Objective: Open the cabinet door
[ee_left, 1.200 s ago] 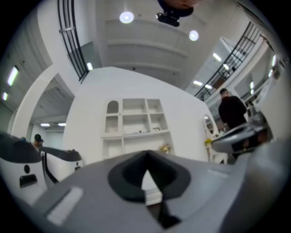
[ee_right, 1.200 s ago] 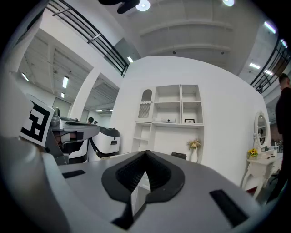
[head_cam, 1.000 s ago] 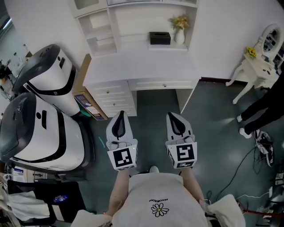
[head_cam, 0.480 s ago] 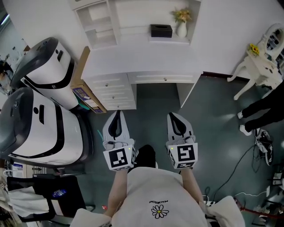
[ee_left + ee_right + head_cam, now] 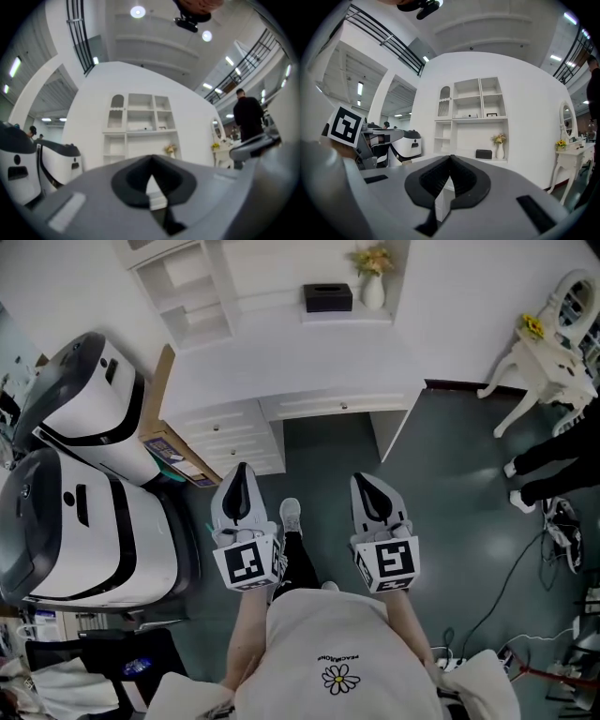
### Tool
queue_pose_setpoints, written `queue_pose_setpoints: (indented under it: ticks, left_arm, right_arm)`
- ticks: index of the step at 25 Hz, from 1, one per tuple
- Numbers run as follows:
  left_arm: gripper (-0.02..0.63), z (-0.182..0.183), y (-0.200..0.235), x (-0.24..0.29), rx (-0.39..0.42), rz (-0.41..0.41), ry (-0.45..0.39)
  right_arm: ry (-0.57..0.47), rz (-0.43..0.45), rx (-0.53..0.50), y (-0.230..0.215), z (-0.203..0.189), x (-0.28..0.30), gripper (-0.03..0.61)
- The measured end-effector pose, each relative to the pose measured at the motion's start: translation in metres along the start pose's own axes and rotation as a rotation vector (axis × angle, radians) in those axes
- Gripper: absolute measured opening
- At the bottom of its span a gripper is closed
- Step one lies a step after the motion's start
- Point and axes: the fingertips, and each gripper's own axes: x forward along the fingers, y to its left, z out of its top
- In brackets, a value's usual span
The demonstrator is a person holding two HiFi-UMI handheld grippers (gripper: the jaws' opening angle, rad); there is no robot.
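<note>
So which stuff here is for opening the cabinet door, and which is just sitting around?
For the job:
- white cabinet unit
- left claw and right claw, both shut and empty

Just sitting around:
- black box
- flower vase
- white machines
- little white table

Bright, even light from ceiling lamps (image 5: 137,11); gripper views bulge, corners black.

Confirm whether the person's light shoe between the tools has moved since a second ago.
Yes. The shoe has stepped forward, toward the white drawers.
</note>
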Motion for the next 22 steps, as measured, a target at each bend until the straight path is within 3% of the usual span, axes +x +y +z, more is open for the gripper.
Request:
queue_pose_setpoints:
  ticks: [9, 22]
  left_arm:
    - [0.006, -0.009, 0.028, 0.096, -0.003, -0.013, -0.034]
    - [0.006, -0.002, 0.104, 0.299, 0.016, -0.079, -0.07]
  right_arm:
    - [-0.013, -0.018, -0.031, -0.028, 0.008, 0.096, 0.0]
    - [-0.061, 0.014, -0.057, -0.046, 0.061, 0.327, 0.0]
